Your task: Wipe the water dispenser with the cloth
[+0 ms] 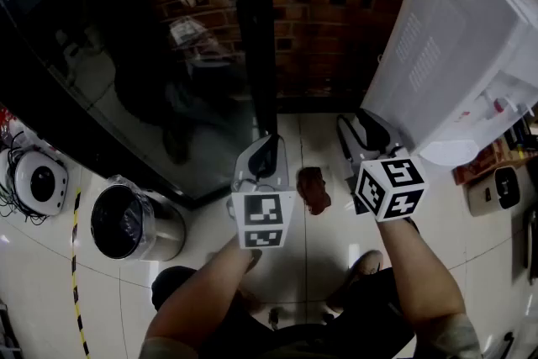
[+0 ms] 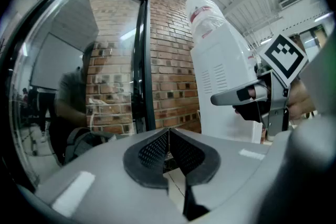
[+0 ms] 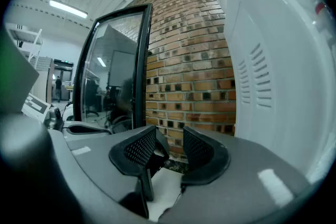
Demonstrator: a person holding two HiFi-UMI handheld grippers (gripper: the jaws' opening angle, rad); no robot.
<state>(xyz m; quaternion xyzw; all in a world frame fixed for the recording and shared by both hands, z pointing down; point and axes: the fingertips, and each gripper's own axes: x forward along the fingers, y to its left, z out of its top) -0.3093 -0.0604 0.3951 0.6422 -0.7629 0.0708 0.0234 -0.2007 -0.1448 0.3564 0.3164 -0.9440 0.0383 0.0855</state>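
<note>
Your left gripper (image 2: 168,134) has its fingers closed tip to tip, with nothing between them. Your right gripper (image 3: 169,136) has its fingers parted, and the gap between them is empty. Both grippers are held out in front of you, roughly level and side by side.

The cloth (image 1: 313,190) lies crumpled on the floor (image 1: 315,261). In the head view it appears between the two grippers, and neither one touches it.

The dispenser (image 1: 450,46) is a white cabinet that stands to your right, against the brick wall (image 1: 328,4). Its vented side panel faces you. In the right gripper view it fills the right side, near the gripper but apart from it. In the left gripper view the right gripper sits in front of the cabinet's lower part.

A glass panel (image 1: 126,63) in a dark frame stands to your left. A bin (image 1: 134,223) with a liner stands on the floor just beside its lower edge.
</note>
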